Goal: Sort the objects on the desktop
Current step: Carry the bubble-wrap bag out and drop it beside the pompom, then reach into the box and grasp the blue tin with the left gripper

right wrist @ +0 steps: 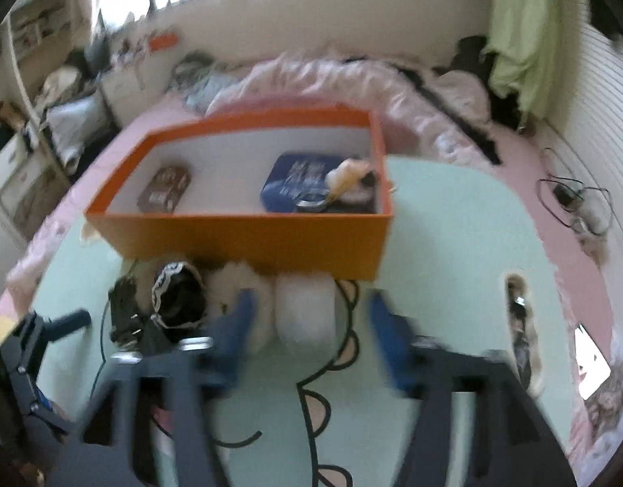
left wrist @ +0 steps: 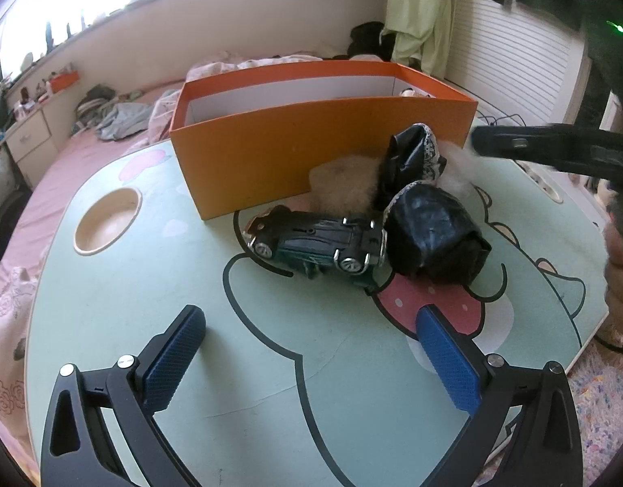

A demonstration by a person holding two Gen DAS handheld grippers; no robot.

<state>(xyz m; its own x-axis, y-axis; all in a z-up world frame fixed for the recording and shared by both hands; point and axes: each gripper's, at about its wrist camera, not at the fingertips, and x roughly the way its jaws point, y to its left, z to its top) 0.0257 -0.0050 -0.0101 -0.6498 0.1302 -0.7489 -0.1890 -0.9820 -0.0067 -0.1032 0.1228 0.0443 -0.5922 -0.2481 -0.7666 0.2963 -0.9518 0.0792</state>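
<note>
On a pale green cartoon-print table (left wrist: 271,365) an orange box (left wrist: 271,150) stands at the far side, holding a blue tin (right wrist: 299,182), a small brown tin (right wrist: 165,188) and a pale plush piece (right wrist: 348,174). Against its near wall lie a dark toy car (left wrist: 315,243), black lace-trimmed pouches (left wrist: 429,231) and a fluffy white plush (right wrist: 303,312). The left gripper (left wrist: 311,349) hangs wide and empty over bare table; the right gripper (right wrist: 311,324), blurred, has jaws spread, with the plush between them, apparently untouched.
</note>
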